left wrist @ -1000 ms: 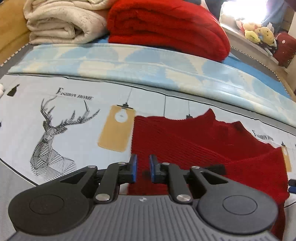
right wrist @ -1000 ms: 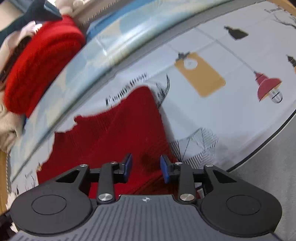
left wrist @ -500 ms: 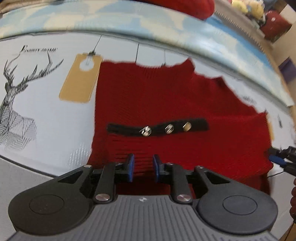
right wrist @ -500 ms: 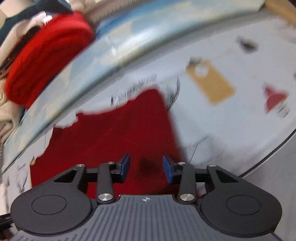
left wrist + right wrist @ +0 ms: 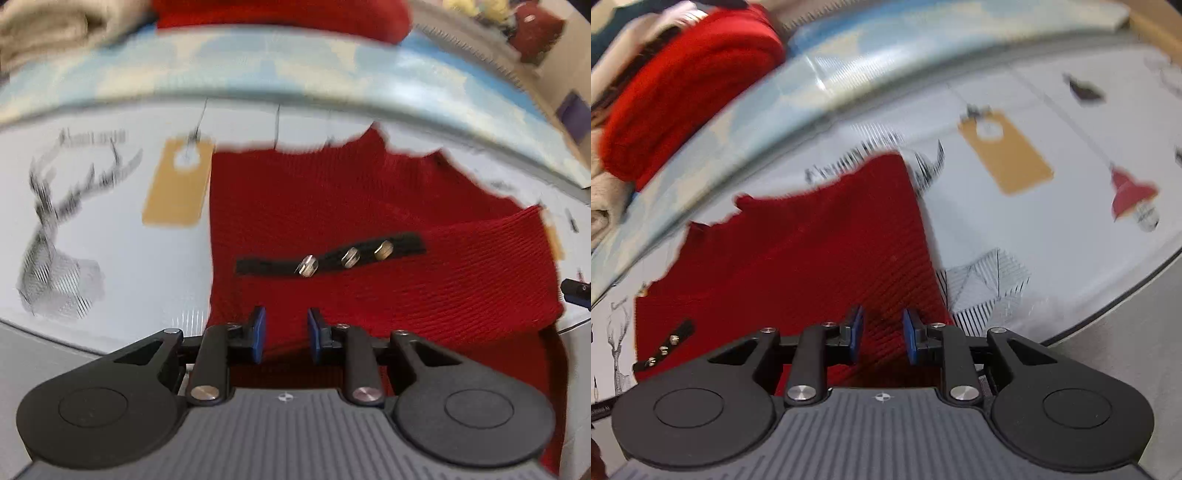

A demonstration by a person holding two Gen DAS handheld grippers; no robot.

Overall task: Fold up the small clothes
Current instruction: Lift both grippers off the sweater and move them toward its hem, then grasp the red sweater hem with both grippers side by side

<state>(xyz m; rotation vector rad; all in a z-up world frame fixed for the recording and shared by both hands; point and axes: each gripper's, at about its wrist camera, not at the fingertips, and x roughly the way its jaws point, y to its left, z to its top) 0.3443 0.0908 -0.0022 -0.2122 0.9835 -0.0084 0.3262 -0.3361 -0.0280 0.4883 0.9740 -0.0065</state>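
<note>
Right claw open, blue pads low center over red sweater on printed sheet; black strap lower left; red blanket upper left.

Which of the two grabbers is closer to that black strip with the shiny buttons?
Left. The left gripper sits just below the black button strip on the red sweater. The right gripper is over the sweater's opposite edge, the strip off to its side.
</note>
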